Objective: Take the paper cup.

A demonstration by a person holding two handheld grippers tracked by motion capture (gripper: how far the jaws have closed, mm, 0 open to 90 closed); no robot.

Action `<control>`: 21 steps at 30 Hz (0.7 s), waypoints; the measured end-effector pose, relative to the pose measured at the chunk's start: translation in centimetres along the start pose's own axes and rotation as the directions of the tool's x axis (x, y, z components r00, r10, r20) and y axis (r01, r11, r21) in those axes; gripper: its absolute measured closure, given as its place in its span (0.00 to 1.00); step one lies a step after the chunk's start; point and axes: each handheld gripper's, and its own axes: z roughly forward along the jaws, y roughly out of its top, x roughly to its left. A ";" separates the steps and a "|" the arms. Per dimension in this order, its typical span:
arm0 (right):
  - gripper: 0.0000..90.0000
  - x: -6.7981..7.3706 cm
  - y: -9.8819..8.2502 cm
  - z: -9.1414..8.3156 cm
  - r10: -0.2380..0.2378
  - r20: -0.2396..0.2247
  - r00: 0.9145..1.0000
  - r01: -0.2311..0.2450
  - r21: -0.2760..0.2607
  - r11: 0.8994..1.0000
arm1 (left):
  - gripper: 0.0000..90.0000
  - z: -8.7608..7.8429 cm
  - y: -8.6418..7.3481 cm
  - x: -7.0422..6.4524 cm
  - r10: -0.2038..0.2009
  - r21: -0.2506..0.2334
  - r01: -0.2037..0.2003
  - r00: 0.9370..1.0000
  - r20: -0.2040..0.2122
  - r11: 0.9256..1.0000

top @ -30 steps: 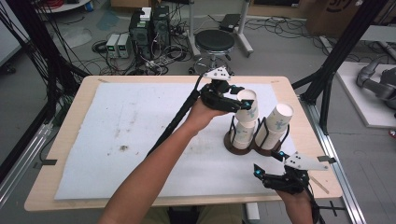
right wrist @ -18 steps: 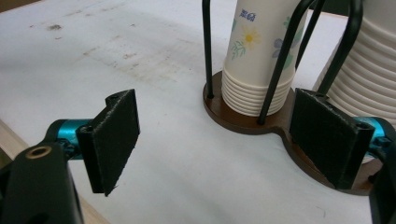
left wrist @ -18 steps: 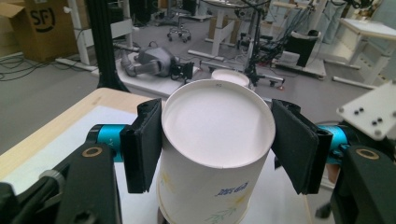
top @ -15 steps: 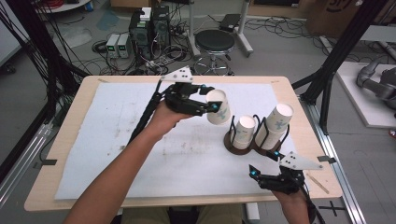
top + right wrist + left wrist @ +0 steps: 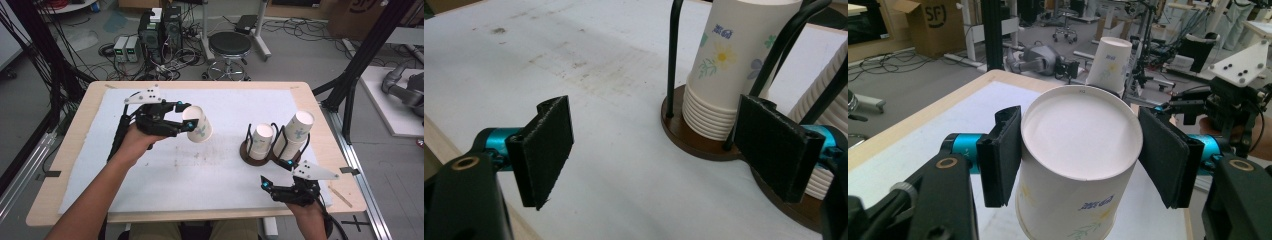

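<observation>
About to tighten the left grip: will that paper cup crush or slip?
Likely crushable: the paper cup looks thin-walled and empty. The left gripper pads flank it just under the stiffer base, which probably resists denting. Its tapered sides may let it slip.

The left gripper [image 5: 186, 124] is held out on a long, outstretched forearm, its jaws level and pressed against both sides of a paper cup [image 5: 198, 123] tipped sideways between them. The right gripper [image 5: 276, 187] sits low on a short-drawn wrist, jaws spread wide with nothing between them.
</observation>
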 end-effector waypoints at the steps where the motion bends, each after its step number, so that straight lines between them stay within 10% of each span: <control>1: 0.19 0.1 0.1 0.0 -0.003 -0.003 1.000 0.003 -0.001 1.000 | 0.41 -0.4 -0.3 0.1 -0.002 0.000 0.002 1.000 -0.006 1.000; 21: 0.19 1.7 3.0 2.3 -0.067 -0.103 0.992 0.064 -0.029 0.998 | 0.41 -5.3 -4.8 0.5 -0.020 0.022 0.022 0.996 -0.090 1.000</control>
